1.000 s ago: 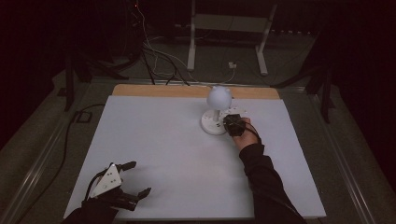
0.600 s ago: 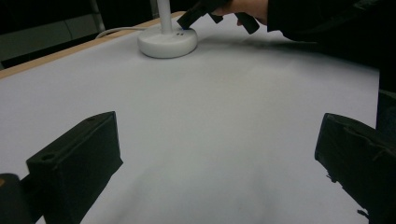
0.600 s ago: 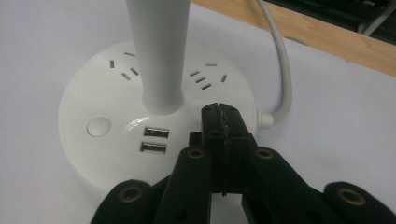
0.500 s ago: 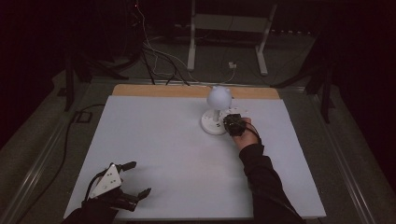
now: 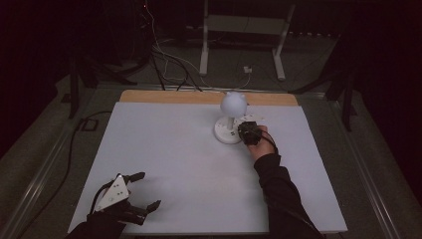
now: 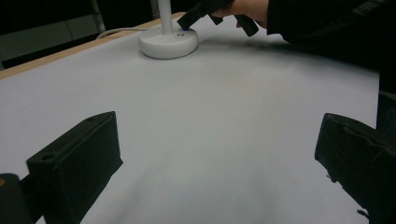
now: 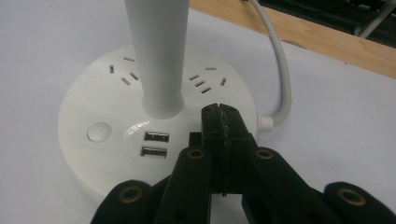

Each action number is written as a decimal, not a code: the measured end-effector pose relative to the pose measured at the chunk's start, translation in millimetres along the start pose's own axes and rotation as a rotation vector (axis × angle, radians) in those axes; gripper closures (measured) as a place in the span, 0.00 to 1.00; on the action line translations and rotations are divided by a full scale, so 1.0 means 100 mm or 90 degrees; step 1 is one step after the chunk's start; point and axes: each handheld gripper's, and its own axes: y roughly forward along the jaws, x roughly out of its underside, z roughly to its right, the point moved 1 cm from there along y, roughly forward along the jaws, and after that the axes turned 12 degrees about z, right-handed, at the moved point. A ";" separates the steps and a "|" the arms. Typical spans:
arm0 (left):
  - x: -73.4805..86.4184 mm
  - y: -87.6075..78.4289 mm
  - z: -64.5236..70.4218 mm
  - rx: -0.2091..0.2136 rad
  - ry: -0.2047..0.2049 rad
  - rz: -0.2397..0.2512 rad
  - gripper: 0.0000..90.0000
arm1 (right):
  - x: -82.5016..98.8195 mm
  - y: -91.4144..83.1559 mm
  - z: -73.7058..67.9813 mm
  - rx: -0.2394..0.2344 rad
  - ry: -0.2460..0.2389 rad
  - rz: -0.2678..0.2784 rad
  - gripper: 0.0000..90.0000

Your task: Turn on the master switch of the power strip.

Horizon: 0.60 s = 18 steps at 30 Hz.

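A white lamp with a globe head (image 5: 233, 102) stands on a round socket base (image 5: 225, 134) at the back middle of the white table. In the right gripper view the base (image 7: 93, 107) carries socket slots, two USB ports (image 7: 156, 144) and a round button (image 7: 99, 132). My right gripper (image 7: 219, 114) is shut with nothing between its jaws, its tips over the base top just beside the stem (image 7: 159, 51). In the high view it (image 5: 247, 132) sits at the base's right side. My left gripper (image 5: 149, 189) rests open near the front left corner, its jaws wide apart over bare table (image 6: 219, 154).
The lamp's white cable (image 7: 280, 70) runs off the base toward the wooden strip (image 5: 164, 96) along the table's back edge. Metal stand legs (image 5: 241, 40) and loose cables lie on the floor behind. The white tabletop (image 5: 174, 149) stretches between the two grippers.
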 end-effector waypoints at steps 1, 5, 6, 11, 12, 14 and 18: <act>0.00 0.00 0.00 0.000 -0.001 0.000 0.01 | 0.00 0.00 0.00 -0.003 -0.006 0.000 1.00; 0.00 0.00 0.00 0.000 -0.001 0.000 0.01 | -0.01 0.00 0.01 -0.002 -0.011 0.007 1.00; 0.00 0.00 0.00 0.000 -0.002 0.001 0.01 | -0.01 0.00 0.01 -0.002 -0.011 0.007 1.00; 0.00 0.00 -0.01 0.000 -0.003 0.001 0.01 | -0.01 -0.03 0.04 -0.017 0.011 0.019 1.00; 0.00 0.00 -0.01 0.000 -0.003 0.002 0.01 | -0.01 -0.03 0.04 -0.017 0.015 0.021 1.00; 0.00 0.00 -0.01 0.000 -0.003 0.001 0.01 | -0.01 -0.03 0.05 -0.016 0.014 0.023 1.00; 0.00 0.00 -0.01 -0.001 -0.003 0.001 0.01 | -0.03 -0.05 0.07 -0.018 0.021 0.024 1.00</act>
